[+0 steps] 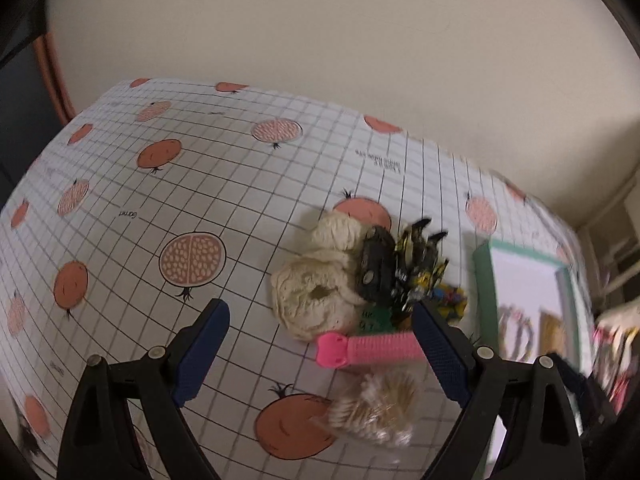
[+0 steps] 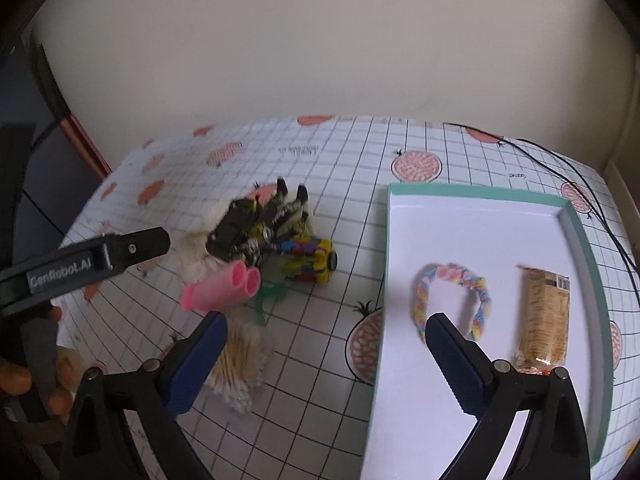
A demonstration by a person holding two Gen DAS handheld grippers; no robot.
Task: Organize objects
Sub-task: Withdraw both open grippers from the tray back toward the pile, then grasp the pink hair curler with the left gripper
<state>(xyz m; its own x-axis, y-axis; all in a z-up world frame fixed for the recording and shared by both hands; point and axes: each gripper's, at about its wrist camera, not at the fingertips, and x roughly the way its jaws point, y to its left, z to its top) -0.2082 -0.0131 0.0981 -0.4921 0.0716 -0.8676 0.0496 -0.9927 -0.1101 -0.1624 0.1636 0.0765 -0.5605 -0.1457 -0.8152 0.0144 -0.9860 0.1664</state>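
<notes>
On the bench [image 2: 320,360], which is covered by a gridded cloth printed with pomegranates, I record one loose heap of items and one tray. My left claw [image 1: 320,344] is spread wide and holds nothing; it hangs low over the heap, with the pink hair curlers [image 1: 372,346] lying between its fingertips and reaching the right-hand pad. Just past the curlers sits cream fleecy fabric [image 1: 316,280], bunched into two lumps, with a black and yellow toy robot [image 1: 400,264] resting against it. A multicoloured toy [image 1: 452,300] lies at the robot's right (blurred in the left wrist view; clearer from the right wrist as a yellow-ended piece). A clear bag of cotton swabs [image 1: 376,408] lies nearest the camera, just beside the curlers.

My right claw [image 2: 326,338] is likewise spread and empty, poised above the left edge of the teal-rimmed tray [image 2: 580,248]. The tray has a white floor and stands well apart from the heap, to its right. Inside it I note a pastel braided loop [image 2: 452,276] and, beside it but not touching, a wrapped snack bar [image 2: 544,320]. A black cable [image 2: 560,160] runs across the far right corner of the bench.
</notes>
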